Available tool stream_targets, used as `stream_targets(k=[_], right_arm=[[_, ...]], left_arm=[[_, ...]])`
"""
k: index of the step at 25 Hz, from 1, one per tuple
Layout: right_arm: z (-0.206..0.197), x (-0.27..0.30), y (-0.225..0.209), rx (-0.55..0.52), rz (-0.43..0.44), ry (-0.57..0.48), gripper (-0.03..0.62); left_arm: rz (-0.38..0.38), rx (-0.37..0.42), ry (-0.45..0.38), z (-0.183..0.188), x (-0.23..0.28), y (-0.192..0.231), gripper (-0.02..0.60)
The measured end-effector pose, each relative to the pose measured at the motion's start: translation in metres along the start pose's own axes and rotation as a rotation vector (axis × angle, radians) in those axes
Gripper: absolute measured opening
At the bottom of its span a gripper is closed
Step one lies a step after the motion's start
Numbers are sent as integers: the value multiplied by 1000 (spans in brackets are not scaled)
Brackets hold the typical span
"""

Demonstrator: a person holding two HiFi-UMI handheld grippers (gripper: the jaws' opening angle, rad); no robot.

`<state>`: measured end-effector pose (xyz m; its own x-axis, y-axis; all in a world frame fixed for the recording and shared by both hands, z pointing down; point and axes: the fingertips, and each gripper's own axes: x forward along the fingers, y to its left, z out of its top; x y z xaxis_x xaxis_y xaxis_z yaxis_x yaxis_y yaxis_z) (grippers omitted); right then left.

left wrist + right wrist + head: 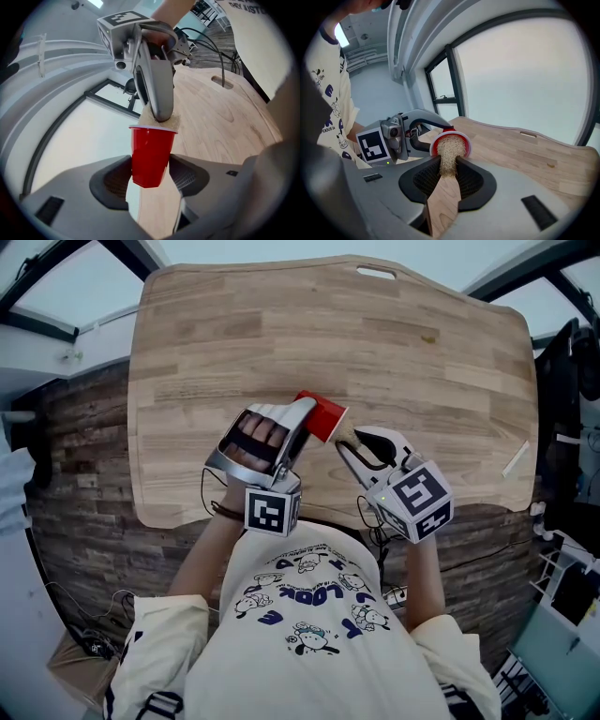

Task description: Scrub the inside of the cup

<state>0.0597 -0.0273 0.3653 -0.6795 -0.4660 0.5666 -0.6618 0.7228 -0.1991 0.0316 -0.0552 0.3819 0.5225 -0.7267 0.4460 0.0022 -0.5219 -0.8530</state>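
The scrubber [447, 153] has its far end hidden inside the red cup [150, 157].

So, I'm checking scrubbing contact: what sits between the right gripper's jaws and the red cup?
A tan fibrous scrub pad: the right gripper pinches it, and its end fills the mouth of the red cup, plain in the right gripper view.

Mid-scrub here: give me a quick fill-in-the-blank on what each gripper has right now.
1. The left gripper is shut on a ___ cup.
2. The right gripper is shut on a tan fibrous scrubber, whose far end sits ___ the cup.
3. Both grippers are over a ___ table.

Missing words: red; inside; wooden
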Motion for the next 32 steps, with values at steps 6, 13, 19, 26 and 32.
stream_targets(k=[6, 13, 19, 26, 32], right_arm=[[-2, 0, 2, -22, 7, 9, 92], [-12, 2, 8, -130, 8, 82, 91], [-22, 1, 15, -223, 20, 132, 91], [-27, 2, 20, -333, 7, 167, 91], [-28, 1, 22, -437, -11, 191, 91]], left_arm=[[-11, 13, -4, 1, -3, -2, 273], [-143, -64, -58, 8, -4, -21, 273], [-238, -118, -86, 15, -7, -36, 273], [-334, -185, -103, 16, -10, -44, 273], [-401, -242, -114, 16, -11, -48, 273]])
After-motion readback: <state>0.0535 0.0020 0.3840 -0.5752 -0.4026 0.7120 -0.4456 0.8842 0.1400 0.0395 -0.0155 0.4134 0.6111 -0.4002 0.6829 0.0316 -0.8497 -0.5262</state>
